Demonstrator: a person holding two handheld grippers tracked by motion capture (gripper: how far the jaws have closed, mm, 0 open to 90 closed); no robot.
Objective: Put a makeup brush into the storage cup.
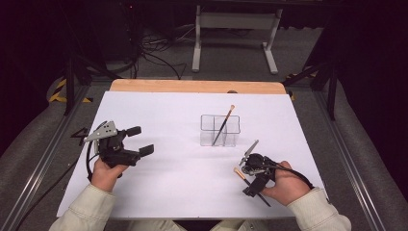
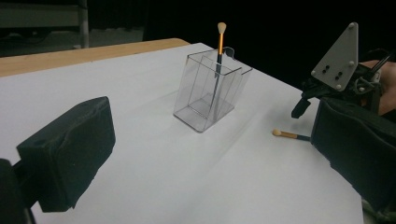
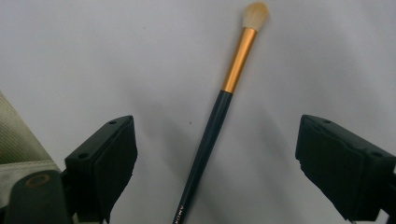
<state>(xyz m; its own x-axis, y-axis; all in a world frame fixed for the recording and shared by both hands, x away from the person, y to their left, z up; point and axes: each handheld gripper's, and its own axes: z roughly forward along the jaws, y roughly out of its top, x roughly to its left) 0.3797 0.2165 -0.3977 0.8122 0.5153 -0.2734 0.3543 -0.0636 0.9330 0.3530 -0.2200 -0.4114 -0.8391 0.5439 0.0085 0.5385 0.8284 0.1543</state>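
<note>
Below the right gripper (image 3: 217, 163), jaws apart and straddling the makeup brush (image 3: 219, 112) flat on the bench (image 1: 168, 192), lined up for pickup; left gripper (image 1: 137, 140) idle, open.

**A white-covered table in a dim workroom**

A white sheet (image 1: 168, 192) covers almost the whole table. Along the far side a strip of pale wooden tabletop (image 1: 192, 86) shows past the sheet's edge. Grey carpet (image 1: 231, 53) lies beyond the table. On the carpet stands a white metal frame (image 1: 197, 38) with two upright legs and a crossbar. To its left, a tangle of black cables (image 1: 154, 53) runs across the floor. Yellow-and-black hazard tape (image 1: 57, 91) marks the floor near the table's far left corner. A silver metal rail (image 1: 38, 168) runs along the table's left side, and another rail (image 1: 356, 163) runs along its right. The background is dark.
</note>
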